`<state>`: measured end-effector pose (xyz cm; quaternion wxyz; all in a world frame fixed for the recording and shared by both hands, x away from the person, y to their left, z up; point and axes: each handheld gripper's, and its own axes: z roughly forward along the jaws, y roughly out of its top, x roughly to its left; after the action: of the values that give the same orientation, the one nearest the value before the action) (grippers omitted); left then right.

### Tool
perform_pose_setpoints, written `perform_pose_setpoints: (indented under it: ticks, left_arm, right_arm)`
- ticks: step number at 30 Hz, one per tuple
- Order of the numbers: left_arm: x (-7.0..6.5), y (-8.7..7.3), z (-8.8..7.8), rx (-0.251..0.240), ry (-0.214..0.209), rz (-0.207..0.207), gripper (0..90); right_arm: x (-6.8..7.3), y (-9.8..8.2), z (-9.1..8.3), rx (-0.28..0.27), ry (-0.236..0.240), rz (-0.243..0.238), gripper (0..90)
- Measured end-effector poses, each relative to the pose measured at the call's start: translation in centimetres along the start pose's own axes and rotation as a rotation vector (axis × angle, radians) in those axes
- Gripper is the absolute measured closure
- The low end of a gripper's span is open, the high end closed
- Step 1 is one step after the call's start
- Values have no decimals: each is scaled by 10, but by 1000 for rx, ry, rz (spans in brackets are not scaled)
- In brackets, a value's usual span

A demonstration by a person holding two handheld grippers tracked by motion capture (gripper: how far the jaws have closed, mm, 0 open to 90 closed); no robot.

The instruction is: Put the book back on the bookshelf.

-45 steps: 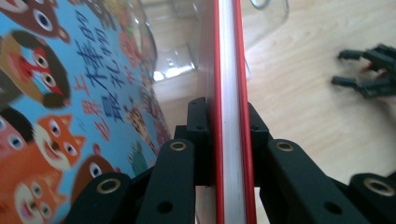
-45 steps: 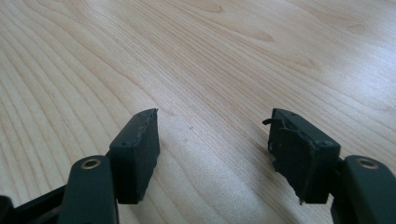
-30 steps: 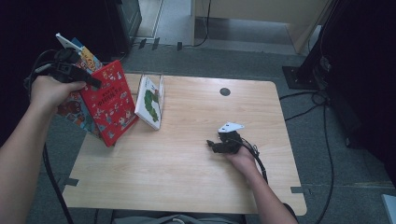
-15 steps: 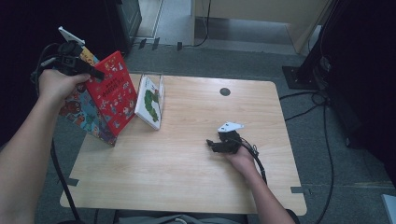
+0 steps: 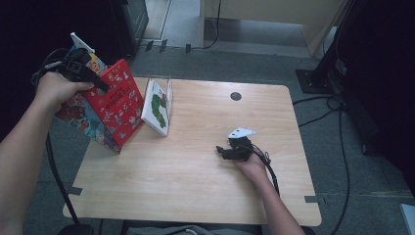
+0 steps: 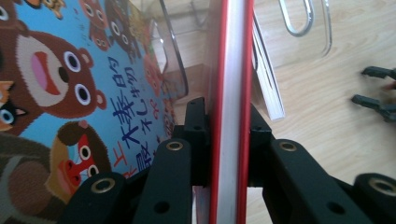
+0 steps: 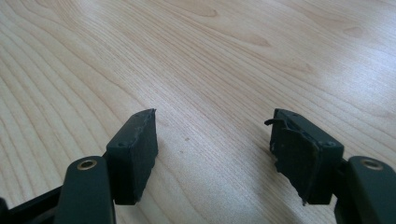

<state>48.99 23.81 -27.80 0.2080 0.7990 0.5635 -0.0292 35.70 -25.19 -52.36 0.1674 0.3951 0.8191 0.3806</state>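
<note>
My left gripper [image 5: 98, 83] is at the table's left edge, shut on the upper edge of a red picture book [image 5: 115, 105]. In the left gripper view its pads press both covers of the red book [image 6: 231, 93], though the jaws have just been opening slightly. The book leans with its lower corner near the table edge. Behind it is a blue book with cartoon bears [image 6: 70, 93]. My right gripper [image 5: 221, 151] rests on the table at centre right, open with bare wood between its jaws [image 7: 212, 140].
A white book with a green caterpillar [image 5: 156, 107] stands in a clear holder [image 5: 169, 93] just right of the red book. A dark round hole [image 5: 236, 96] marks the far side of the wooden table [image 5: 195, 196]. Cables run over the floor at right.
My left hand has shifted slightly up with the red book, which stays tilted at the table's left edge. The right hand has not moved.
</note>
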Motion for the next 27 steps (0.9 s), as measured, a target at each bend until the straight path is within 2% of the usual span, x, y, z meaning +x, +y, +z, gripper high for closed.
perform_pose_setpoints:
  ticks: [1,4,5,7,11,19,22,27]
  left_arm:
    - [0,1,2,20,-3,1,774]
    - [-3,6,12,105,-2,45,770]
    - [-4,7,14,106,0,46,770]
    - [-6,10,15,96,-1,48,776]
    - [-3,16,13,75,7,3,800]
    - [7,28,9,1,18,-89,800]
    - [10,32,8,-30,11,-115,800]
    - [14,38,11,-53,-8,-144,798]
  right_arm:
    - [0,0,0,0,-2,1,321]
    - [0,0,0,-2,-5,4,322]
    - [0,0,0,-2,-5,3,322]
    - [0,0,0,-2,-4,4,323]
    - [0,0,0,-3,-6,3,323]
    - [0,0,1,-4,-4,1,324]
    - [0,1,1,-3,-2,-1,325]
    - [-1,1,1,-3,-1,-3,327]
